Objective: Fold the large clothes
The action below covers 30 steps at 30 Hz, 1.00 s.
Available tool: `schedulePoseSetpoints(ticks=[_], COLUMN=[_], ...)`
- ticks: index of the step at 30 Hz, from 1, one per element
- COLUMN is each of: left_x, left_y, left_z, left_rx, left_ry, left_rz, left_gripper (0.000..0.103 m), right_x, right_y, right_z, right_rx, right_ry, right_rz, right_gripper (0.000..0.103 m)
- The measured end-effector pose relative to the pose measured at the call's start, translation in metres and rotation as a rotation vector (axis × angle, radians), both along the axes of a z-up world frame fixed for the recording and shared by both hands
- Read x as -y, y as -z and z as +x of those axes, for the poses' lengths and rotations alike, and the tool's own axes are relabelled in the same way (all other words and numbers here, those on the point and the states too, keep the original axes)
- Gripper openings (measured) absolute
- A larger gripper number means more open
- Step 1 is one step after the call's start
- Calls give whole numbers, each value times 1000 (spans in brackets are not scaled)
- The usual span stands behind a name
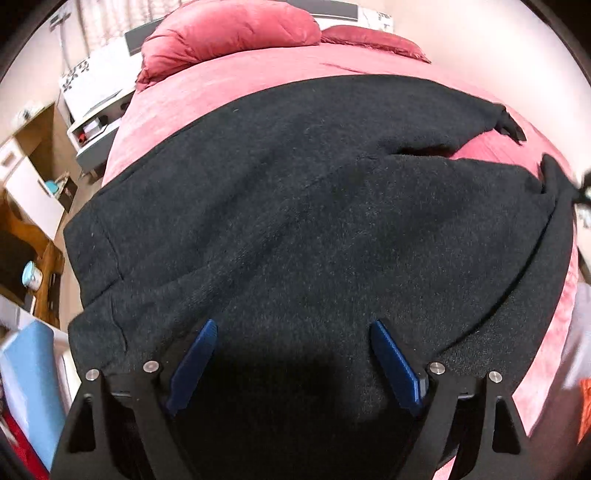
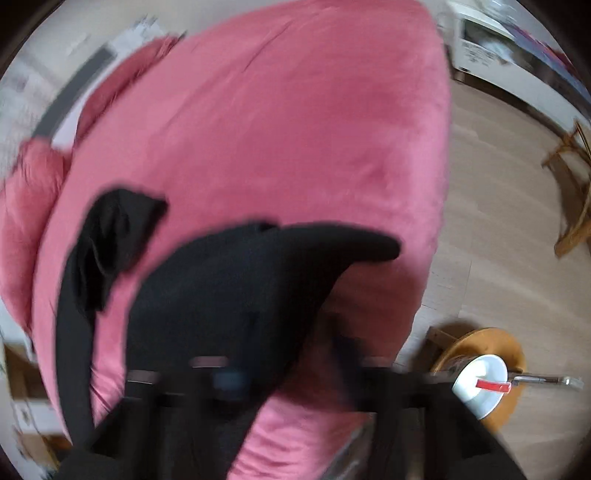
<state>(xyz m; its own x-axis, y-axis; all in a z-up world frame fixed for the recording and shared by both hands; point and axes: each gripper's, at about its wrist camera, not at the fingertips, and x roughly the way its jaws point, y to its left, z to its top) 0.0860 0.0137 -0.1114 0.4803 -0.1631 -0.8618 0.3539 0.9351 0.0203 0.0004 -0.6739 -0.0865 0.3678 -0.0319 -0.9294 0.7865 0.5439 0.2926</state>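
Note:
A large black knit garment (image 1: 295, 221) lies spread across the pink bed (image 1: 221, 85). My left gripper (image 1: 293, 325) hovers just over its near part, blue fingers (image 1: 195, 362) wide apart and open, with nothing pinched between them. In the right wrist view, which is blurred, a bunched corner of the black garment (image 2: 240, 288) stands lifted off the pink bed (image 2: 277, 129) and covers my right gripper (image 2: 288, 369). That gripper looks shut on the cloth. A loose black flap (image 2: 107, 236) lies to the left of it.
Pink pillows (image 1: 229, 33) sit at the head of the bed. Wooden shelves and a nightstand (image 1: 92, 129) stand beside the bed. A wooden stool holding a white bowl (image 2: 480, 384) is on the light floor (image 2: 498, 221) past the bed's edge.

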Motion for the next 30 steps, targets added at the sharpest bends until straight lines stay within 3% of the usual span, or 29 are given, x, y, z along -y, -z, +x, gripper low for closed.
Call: schedulePoseSetpoints(ticks=[3, 6, 8, 11, 14, 16, 17, 19, 22, 25, 27, 28, 29, 30], left_x=[-9, -4, -5, -6, -7, -9, -11, -14, -20, -25, -27, -27, -28, -26], left_y=[2, 3, 2, 3, 8, 5, 2, -4, -12, -15, -14, -12, -10, -9], left_z=[-1, -1, -9, -14, -11, -13, -14, -16, -18, -18, -16, -14, -13, -13], left_rx=[-6, 6, 13, 16, 15, 8, 6, 10, 9, 8, 3, 0, -3, -3], left_ry=[-24, -27, -26, -28, -36, -47, -55, -71, -96, -107, -107, -106, -106, -105], left_rz=[-33, -34, -35, -48, -45, -46, -54, -76, -102, -110, -103, -98, -91, -88], left_gripper=[86, 87, 88, 88, 88, 88, 88, 88, 88, 88, 88, 88, 88, 88], right_x=[-11, -13, -9, 2, 10, 15, 16, 15, 15, 13, 6, 0, -5, -9], right_y=[4, 14, 14, -11, -50, -67, -72, -69, -45, -9, 0, -4, -9, -17], right_z=[-11, -23, -32, -46, -43, -26, -14, 19, 57, 70, 70, 70, 70, 69], right_rx=[-80, -150, -178, -206, -72, 32, 56, 58, -35, -116, -144, -167, -180, -167], right_ry=[-43, -54, -29, 94, 156, 127, 97, 0, -33, -20, -40, -74, -116, -153], right_rz=[-54, -17, 18, -76, -208, -213, -207, -176, -111, 15, -4, -51, -81, -90], right_gripper=[14, 15, 30, 35, 42, 49, 57, 62, 62, 62, 58, 43, 18, 16])
